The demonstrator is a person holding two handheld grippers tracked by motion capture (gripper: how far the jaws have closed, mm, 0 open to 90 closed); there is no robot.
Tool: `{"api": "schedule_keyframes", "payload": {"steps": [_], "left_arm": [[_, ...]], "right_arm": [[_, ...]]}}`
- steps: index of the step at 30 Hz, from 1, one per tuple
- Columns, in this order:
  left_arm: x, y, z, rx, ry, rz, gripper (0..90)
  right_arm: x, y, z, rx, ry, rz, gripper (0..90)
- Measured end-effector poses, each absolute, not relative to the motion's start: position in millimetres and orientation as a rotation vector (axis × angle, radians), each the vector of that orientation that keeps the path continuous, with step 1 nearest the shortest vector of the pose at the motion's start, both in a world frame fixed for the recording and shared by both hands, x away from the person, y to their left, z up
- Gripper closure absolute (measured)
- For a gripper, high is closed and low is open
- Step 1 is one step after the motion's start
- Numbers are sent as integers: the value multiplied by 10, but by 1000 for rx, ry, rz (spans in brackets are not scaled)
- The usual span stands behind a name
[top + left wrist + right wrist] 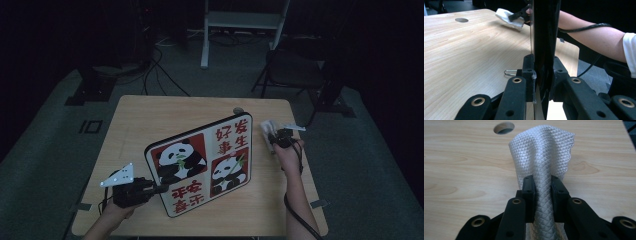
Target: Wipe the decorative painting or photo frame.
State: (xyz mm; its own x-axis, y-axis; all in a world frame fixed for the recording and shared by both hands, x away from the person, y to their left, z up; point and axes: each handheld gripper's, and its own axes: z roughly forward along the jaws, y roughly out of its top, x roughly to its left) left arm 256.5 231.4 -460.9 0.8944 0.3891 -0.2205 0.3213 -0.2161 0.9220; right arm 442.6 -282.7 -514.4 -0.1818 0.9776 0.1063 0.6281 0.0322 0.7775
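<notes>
A flat board [200, 164] printed with two pandas and red Chinese characters stands tilted on its edge over the wooden table [150, 120]. My left gripper [159, 188] is shut on the board's lower left edge; in the left gripper view the board [545, 37] runs up edge-on between the jaws of my left gripper [541, 67]. A white textured cloth [544, 155] hangs bunched between the jaws of my right gripper [542, 185], which is shut on it. From above, the cloth [266, 129] and right gripper [276, 135] sit just right of the board's upper right corner.
A round cable hole [238, 110] lies near the table's far edge. A small metal clip [510, 72] rests on the wood beside my left jaws. Beyond the table stand a dark chair [295, 70], a white frame [240, 25] and floor cables [160, 75].
</notes>
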Motion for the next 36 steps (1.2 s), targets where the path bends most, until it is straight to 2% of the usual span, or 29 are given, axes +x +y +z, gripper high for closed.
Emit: {"api": "schedule_keyframes", "payload": {"steps": [20, 36], "left_arm": [[2530, 2301, -4605, 1819, 544, 79, 788], [2527, 2284, -4610, 1813, 546, 70, 790]], "right_arm": [[3421, -2903, -4320, 1417, 1765, 1238, 770], [2975, -2563, -3483, 1143, 1706, 1488, 770]]}}
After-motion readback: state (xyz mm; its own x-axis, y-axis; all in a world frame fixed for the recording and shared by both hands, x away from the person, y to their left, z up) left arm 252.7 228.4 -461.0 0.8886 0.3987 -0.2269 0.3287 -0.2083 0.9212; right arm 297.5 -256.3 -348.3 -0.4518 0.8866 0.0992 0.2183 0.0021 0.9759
